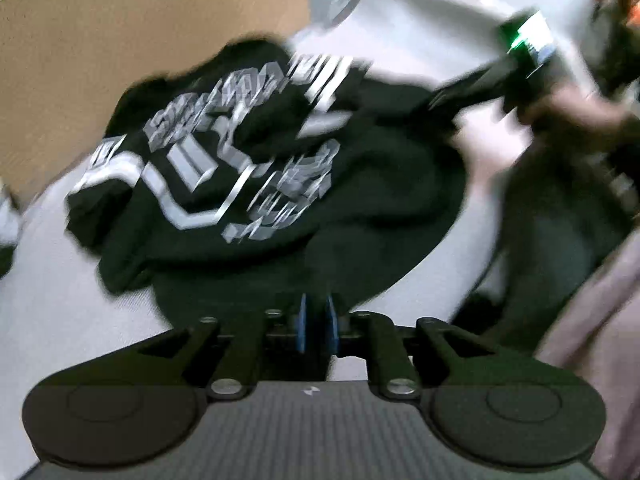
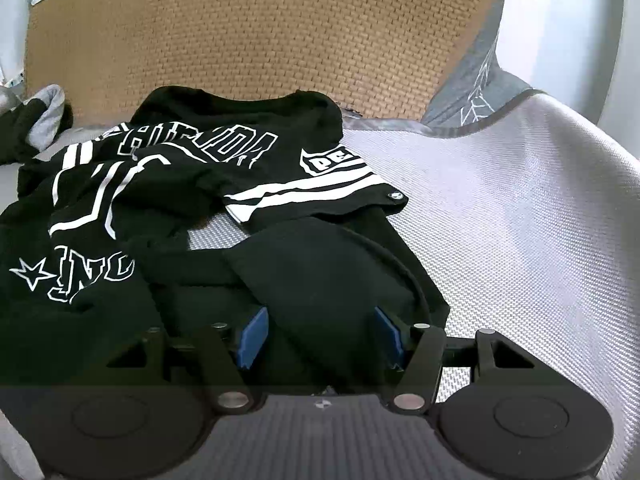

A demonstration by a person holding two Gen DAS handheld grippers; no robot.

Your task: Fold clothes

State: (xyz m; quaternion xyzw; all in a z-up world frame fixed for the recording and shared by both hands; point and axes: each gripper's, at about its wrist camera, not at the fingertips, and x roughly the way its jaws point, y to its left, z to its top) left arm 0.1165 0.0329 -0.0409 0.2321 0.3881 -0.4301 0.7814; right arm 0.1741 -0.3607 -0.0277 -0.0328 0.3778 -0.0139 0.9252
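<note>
A black T-shirt with white lettering and striped sleeves lies crumpled on a pale grey woven cover. My right gripper stands open, its blue pads wide apart on either side of a black fold at the shirt's near edge, without pressing it. In the blurred left wrist view the shirt runs right up to my left gripper. Its blue pads sit close together with dark cloth at their tips. The right gripper shows there too, reaching onto the shirt from the right, held by a hand.
A tan woven panel stands behind the cover. A grey and black garment lies at the far left. A grey cloth with a white web print sits at the back right. Pale fabric fills the right edge of the left wrist view.
</note>
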